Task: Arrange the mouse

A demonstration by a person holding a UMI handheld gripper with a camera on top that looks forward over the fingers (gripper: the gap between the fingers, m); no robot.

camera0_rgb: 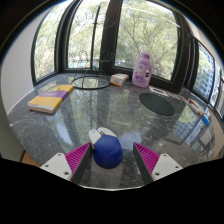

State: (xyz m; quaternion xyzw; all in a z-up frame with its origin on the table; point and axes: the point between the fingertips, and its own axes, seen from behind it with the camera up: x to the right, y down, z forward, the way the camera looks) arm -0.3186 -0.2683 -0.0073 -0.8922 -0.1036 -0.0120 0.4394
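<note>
A blue and white computer mouse [106, 148] lies on the grey marbled round table [70, 118], between my two fingers and a little toward their tips. My gripper [112, 156] is open, with a gap between each pink pad and the mouse. The left pad [79, 157] and the right pad [147, 156] stand at either side of it. A dark round mouse mat [157, 102] lies on the table farther off to the right.
A yellow and purple book or sponge stack [48, 100] lies at the left. A purple bottle [144, 69] and a white box [120, 78] stand at the far edge, before large windows. A dark ring [91, 84] lies near the back. Small items [203, 118] sit at the right edge.
</note>
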